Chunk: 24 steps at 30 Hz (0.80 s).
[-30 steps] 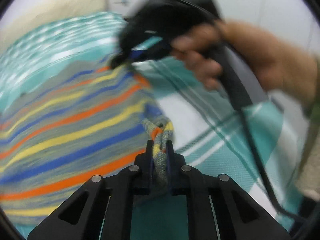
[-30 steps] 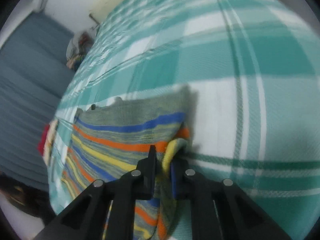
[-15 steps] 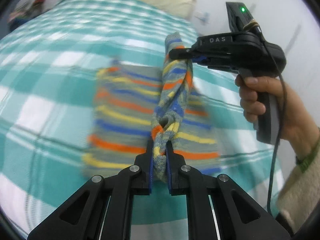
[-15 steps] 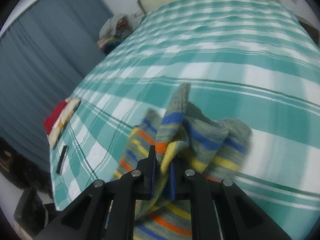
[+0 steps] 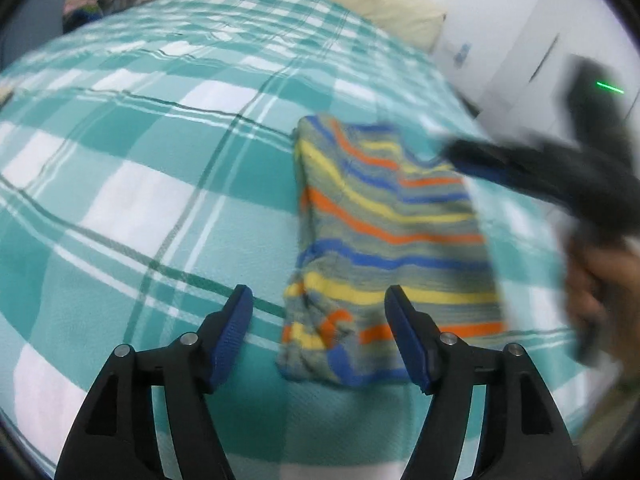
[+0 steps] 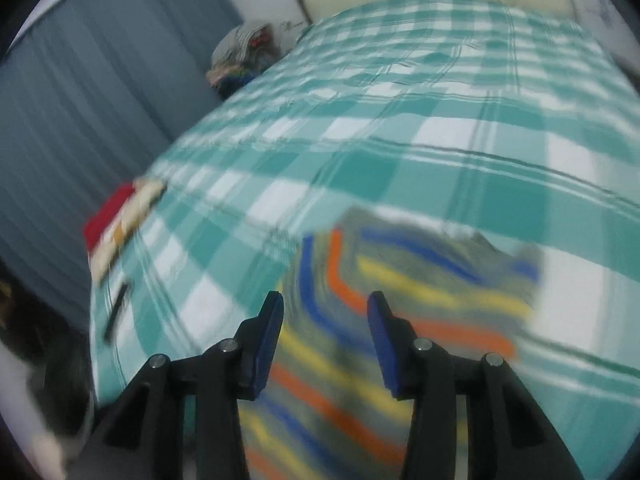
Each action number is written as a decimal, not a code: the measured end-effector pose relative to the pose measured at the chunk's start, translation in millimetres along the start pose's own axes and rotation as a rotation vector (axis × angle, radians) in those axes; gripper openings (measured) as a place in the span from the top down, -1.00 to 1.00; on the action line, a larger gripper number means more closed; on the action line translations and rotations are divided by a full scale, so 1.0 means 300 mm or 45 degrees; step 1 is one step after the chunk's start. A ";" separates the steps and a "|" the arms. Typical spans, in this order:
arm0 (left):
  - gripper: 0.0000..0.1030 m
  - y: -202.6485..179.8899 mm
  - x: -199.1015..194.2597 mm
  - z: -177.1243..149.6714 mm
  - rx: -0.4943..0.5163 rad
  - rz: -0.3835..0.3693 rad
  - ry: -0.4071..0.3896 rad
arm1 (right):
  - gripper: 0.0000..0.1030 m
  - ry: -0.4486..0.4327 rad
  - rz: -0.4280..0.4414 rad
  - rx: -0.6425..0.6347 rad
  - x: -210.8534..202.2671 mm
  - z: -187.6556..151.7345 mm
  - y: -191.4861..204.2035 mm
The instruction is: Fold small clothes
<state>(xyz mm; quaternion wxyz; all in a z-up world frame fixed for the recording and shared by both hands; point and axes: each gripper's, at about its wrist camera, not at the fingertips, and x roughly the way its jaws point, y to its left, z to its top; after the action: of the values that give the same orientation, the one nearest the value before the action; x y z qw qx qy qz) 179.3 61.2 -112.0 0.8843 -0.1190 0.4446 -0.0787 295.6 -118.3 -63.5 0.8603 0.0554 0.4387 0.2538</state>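
Now both grippers are wide open and empty. The striped garment (image 5: 384,240) lies ahead of the left gripper (image 5: 318,336), its long axis pointing away. The right gripper (image 6: 325,340) hangs over it.

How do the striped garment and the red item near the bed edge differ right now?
The striped garment lies below both open grippers, multicoloured with blue, orange and yellow bands; the red item sits far off by the curtain side, red and cream. The garment looks larger. Both rest on the checked bedspread.

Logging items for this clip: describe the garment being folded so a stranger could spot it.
On the teal-and-white checked bedspread lies a folded striped garment, between the open left gripper and the right gripper. Its blue, orange and yellow bands on grey are unique there.
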 end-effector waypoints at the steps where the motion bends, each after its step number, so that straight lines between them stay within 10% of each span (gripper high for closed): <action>1: -0.34 0.003 0.021 -0.006 0.012 0.070 0.014 | 0.15 0.025 -0.029 -0.076 -0.046 -0.063 0.013; 6: -0.42 0.042 0.060 -0.041 0.043 0.157 0.050 | 0.15 0.248 -0.109 -0.154 -0.028 -0.464 -0.010; 8: -0.40 0.042 0.019 -0.037 0.038 0.167 0.070 | 0.15 0.156 -0.155 -0.218 -0.069 -0.521 0.005; 18: -0.46 -0.042 0.056 0.240 0.120 -0.079 0.011 | 0.16 -0.104 -0.166 -0.239 -0.244 -0.236 0.020; 22: -0.19 -0.035 0.233 0.286 0.102 0.137 0.071 | 0.15 -0.135 -0.177 -0.144 -0.093 -0.151 -0.068; 24: -0.18 0.029 0.298 0.294 0.015 0.174 0.120 | 0.15 0.026 -0.214 -0.008 0.063 -0.180 -0.149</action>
<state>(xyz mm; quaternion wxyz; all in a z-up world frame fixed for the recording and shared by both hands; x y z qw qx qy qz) 303.5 60.0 -132.4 0.8664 -0.0794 0.4923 -0.0260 279.9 -154.7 -124.4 0.8741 0.0133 0.4498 0.1827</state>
